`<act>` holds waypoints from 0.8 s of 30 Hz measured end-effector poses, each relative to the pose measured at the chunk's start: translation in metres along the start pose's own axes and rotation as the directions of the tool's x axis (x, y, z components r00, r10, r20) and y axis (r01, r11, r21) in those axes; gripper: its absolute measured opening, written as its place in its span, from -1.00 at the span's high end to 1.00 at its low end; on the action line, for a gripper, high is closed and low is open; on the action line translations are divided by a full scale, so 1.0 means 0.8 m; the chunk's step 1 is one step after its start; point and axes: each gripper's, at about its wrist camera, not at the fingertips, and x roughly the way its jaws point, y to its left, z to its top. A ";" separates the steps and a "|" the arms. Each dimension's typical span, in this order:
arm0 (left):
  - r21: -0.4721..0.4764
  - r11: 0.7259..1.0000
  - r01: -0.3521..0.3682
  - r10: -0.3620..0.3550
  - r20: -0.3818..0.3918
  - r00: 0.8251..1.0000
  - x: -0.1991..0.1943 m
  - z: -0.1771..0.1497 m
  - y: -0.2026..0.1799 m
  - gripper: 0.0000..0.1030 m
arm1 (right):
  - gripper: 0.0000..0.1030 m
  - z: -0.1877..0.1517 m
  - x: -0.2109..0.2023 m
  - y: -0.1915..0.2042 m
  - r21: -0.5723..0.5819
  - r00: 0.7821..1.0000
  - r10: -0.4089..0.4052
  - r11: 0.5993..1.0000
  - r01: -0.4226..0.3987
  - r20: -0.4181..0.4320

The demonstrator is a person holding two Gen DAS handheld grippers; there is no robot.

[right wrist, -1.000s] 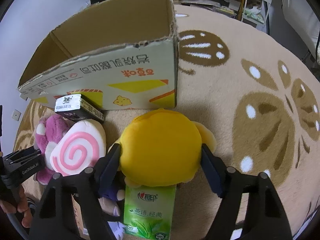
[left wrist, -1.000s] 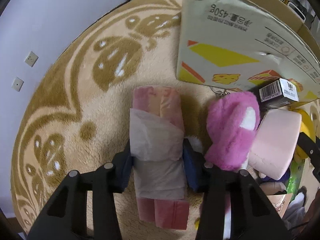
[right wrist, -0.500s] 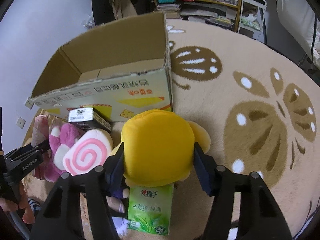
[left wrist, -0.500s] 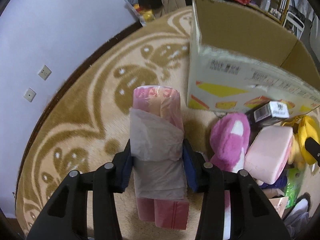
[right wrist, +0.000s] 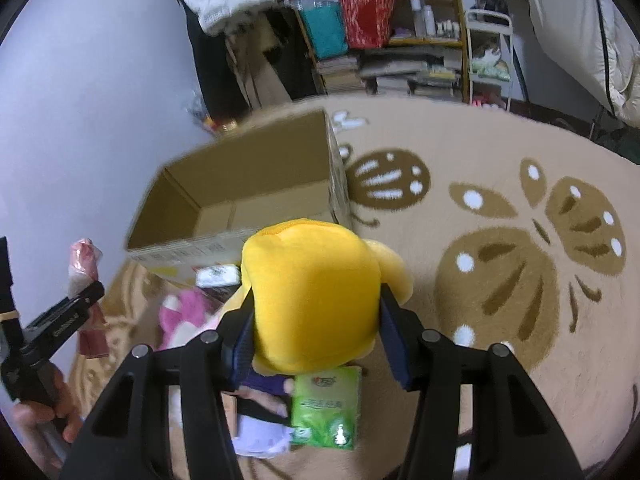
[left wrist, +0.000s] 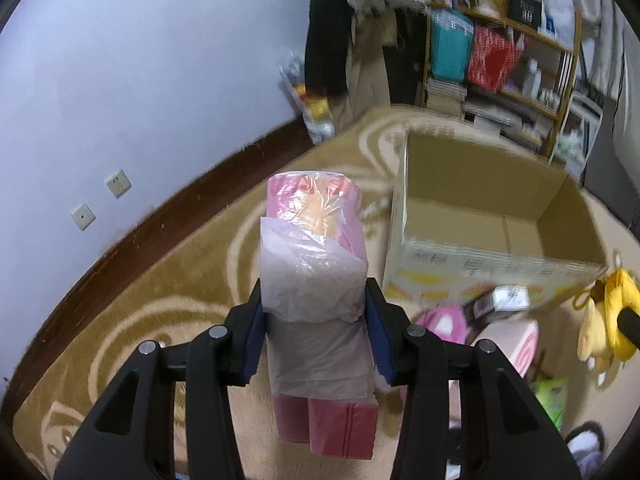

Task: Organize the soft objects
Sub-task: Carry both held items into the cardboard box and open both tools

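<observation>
We hold the left gripper pinched on a pink plastic-wrapped pack, raised over the rug left of the open cardboard box. Our right gripper clamps a yellow plush toy, aloft just before the box, above a green tissue pack.

Patterned tan carpet underneath it all. An open cardboard box sits on it; just in front lie a pink plush, a swirl cushion and a green tissue pack.
</observation>
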 end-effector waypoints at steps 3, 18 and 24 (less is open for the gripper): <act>-0.014 1.000 0.009 -0.008 0.077 0.997 -0.021 0.011 0.004 0.16 | -0.11 0.007 -0.023 0.005 -0.017 0.998 0.021 1.000 -0.020 0.063; 0.046 0.997 0.069 -0.076 0.175 0.982 -0.031 0.072 -0.024 0.15 | -0.12 0.068 -0.002 0.037 -0.082 0.985 0.075 0.995 -0.062 0.158; 0.095 0.988 0.122 -0.138 0.184 0.973 -0.026 0.092 -0.056 0.15 | -0.13 0.080 0.014 0.045 -0.134 0.984 0.070 0.990 -0.048 0.164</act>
